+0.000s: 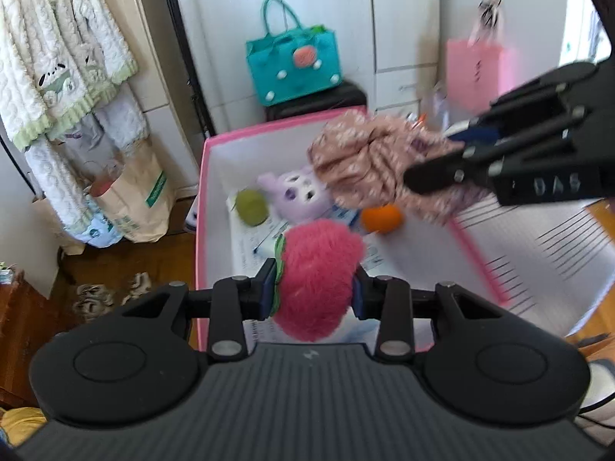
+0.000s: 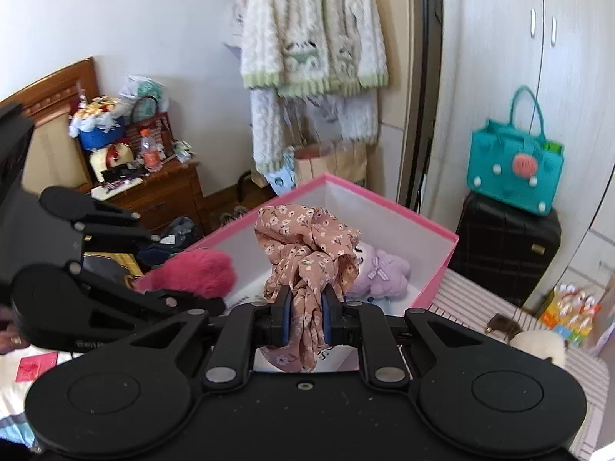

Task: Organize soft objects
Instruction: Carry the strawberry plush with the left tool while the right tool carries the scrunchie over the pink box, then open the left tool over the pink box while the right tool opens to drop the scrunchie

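Pink fur fills the space between our left gripper's blue pads: we hold a fluffy pink plush there, squeezed from both sides, with a small green trim on its left edge. It hangs over the near part of the pink box, whose inside walls are white. In the right wrist view the same plush appears at the left rim of the box.

Our right gripper is closed on a floral scrunchie, beige-pink fabric with small white flowers. The fabric bunches above the fingers and some hangs below them. From the left wrist view, the scrunchie is above the far right side of the box and is blurred.

Inside the box, on printed paper, lie a lilac plush toy, a green ball just beside it, and an orange ball to the right. Behind the box, a teal bag stands on a black suitcase. A white knitted cardigan hangs on the wall.
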A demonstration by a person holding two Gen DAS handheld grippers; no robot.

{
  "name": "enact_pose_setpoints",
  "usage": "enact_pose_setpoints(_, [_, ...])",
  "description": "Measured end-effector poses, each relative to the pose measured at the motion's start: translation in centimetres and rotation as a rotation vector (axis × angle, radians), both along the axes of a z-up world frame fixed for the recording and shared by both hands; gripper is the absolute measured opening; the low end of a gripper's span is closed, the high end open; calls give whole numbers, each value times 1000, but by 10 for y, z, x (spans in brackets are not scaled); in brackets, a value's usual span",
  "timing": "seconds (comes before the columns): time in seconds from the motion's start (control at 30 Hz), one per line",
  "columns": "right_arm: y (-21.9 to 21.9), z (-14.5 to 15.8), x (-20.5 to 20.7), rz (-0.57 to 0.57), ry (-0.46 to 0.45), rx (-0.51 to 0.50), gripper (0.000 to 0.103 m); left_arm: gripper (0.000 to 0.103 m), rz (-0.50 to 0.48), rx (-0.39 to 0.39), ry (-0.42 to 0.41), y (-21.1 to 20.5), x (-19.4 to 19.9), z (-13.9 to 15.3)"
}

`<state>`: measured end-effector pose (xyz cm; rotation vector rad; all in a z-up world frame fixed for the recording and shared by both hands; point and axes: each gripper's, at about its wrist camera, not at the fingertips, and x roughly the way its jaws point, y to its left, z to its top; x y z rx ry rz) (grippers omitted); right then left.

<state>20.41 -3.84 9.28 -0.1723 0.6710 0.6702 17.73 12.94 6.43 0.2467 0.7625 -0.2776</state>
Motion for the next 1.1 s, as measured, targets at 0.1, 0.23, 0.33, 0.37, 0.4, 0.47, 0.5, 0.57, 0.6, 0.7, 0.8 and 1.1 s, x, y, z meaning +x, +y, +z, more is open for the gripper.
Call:
enact_pose_setpoints(0.1, [7,-19,18,-22,21,-17,19,37,-8,41,22,0,15,-14])
enact_pose_setpoints(0.23, [17,-41,36,-35,36,-67,19,38,-26,57,52,0,36,-22])
enact_pose_setpoints(0.33, [20,-52,49,-49,46,-96,19,38,-33,84,53,-1,53,-24])
enact_pose_setpoints(0.37, [21,-53,54,-53,42,-108,19,38,-31,88,55,-2,58,-25])
enact_pose_setpoints(0.4, [22,-55,58,-58,36,-119,18,38,-24,89,55,-2,64,-25])
enact_pose_setpoints(0.47, [24,-55,65,-65,16,-137,18,39,-5,87,57,0,75,-27])
enact_pose_setpoints(0.5, [26,-56,69,-78,1,-150,18,39,4,80,62,2,80,-29])
enact_pose_setpoints(0.57, [29,-57,74,-105,-39,-189,18,41,22,60,64,5,85,-31])
enact_pose_setpoints(0.6, [31,-57,75,-113,-64,-215,18,44,30,58,62,7,86,-32])
enact_pose_setpoints(0.7, [36,-60,83,-115,-94,-270,19,63,47,56,29,10,85,-31])
enact_pose_setpoints(0.8, [38,-62,94,-130,-96,-299,21,63,50,42,19,11,82,-28])
enact_pose_setpoints(1.1, [24,-49,90,-112,-73,-192,37,63,16,10,-26,9,59,-5])
